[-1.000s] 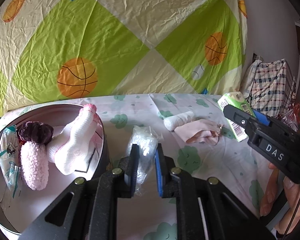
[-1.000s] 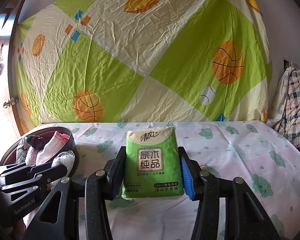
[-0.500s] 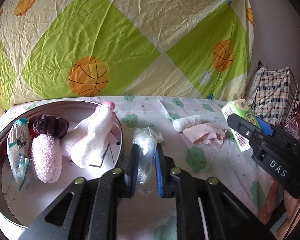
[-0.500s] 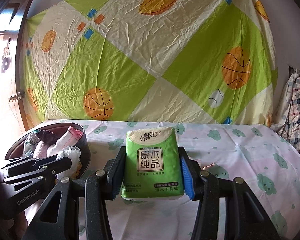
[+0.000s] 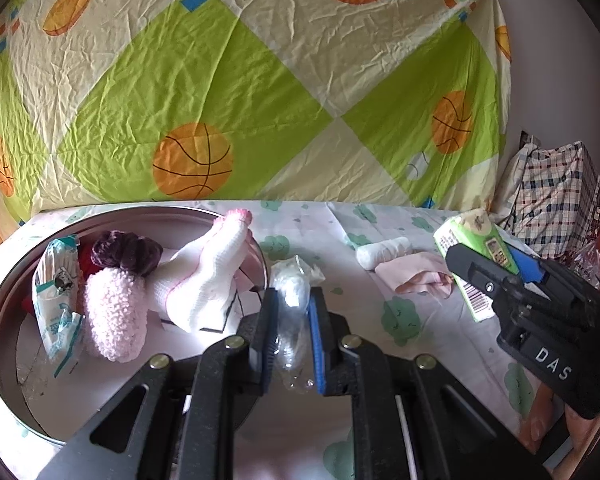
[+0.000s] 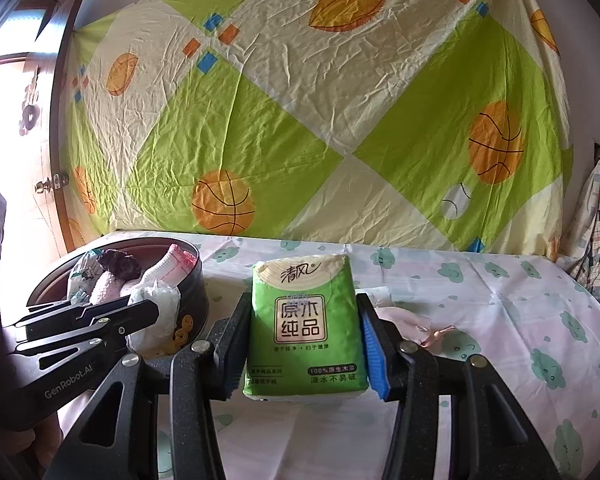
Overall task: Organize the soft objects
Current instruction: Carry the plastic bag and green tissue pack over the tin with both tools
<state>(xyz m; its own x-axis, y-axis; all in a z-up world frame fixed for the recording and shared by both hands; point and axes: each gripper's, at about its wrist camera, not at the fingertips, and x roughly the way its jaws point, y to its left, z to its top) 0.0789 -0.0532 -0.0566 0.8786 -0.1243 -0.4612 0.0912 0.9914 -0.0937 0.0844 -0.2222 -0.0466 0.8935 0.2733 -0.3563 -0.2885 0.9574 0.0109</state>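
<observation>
A: Our left tool [image 5: 293, 322] is pinching the clear plastic bag of white cotton [image 5: 294, 292], its jaws nearly together, just beside the round metal tin [image 5: 4, 312] holding the fuzzy pink sock [image 5: 114, 320] and white knit socks [image 5: 208, 276].

B: And our right tool [image 6: 304, 340] clamps the green tissue pack [image 6: 306, 328] above the cloud-print counter [image 6: 500, 320].

A: We're mid-carry, then. Next we bring the bag over the rim and let go.

B: The tissues follow; the tin looks crowded.

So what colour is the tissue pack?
The tissue pack is bright green with a cream top and dark writing, clearest in the right wrist view.
</observation>
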